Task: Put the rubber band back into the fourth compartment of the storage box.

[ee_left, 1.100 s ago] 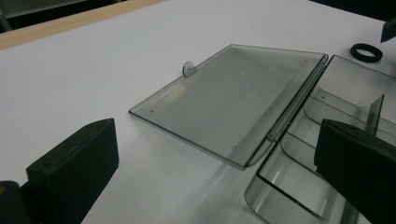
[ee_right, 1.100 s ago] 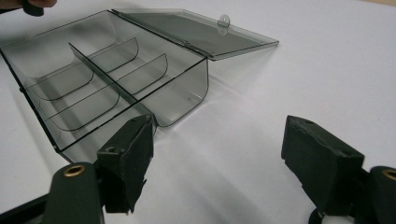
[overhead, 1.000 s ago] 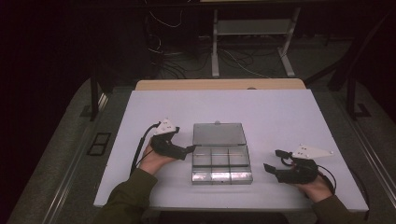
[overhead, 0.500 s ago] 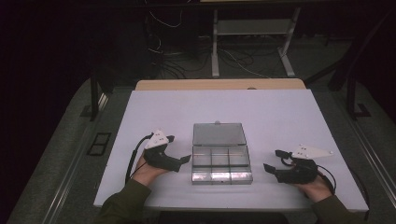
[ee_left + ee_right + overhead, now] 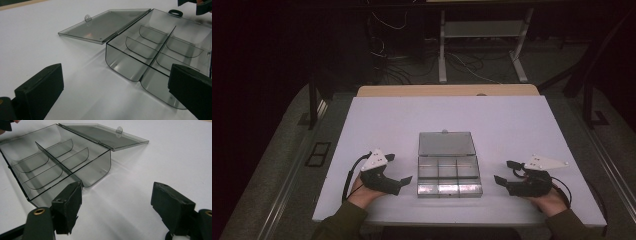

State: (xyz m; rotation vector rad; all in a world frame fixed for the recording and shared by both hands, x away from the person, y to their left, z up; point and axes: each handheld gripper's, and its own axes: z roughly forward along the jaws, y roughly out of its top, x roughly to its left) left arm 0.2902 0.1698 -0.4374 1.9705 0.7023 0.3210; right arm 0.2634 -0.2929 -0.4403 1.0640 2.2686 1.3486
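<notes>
Both claws are low on the desk [image 5: 377, 115], one on each side of the clear plastic organizer box [image 5: 449, 176], and both are spread with nothing between the jaws. From my place, the left claw [image 5: 404, 181] is at about nine o'clock of the box, near its left wall but apart from it, and the tips point toward that wall. The right claw [image 5: 502, 176] is at three o'clock, a little farther off, and points back toward the box in the same way. I think the two hands take these mirrored places because a light box like this slides easily on the smooth white surface; one claw can steady it while the other works. The box stands near the six o'clock edge of the desk, close to the person, so both forearms reach it without stretching. Its lid [image 5: 446, 143] is open and lies flat at twelve o'clock, hinged on the far side, so the six compartments are free from above. In the left gripper view, the box [image 5: 160, 60] is ahead between the wide jaws, with the dividers and the small latch tab [image 5: 87, 17] of the lid clear to see; the compartments look empty. In the right gripper view, the box [image 5: 57, 162] is ahead on the left jaw's side.
</notes>
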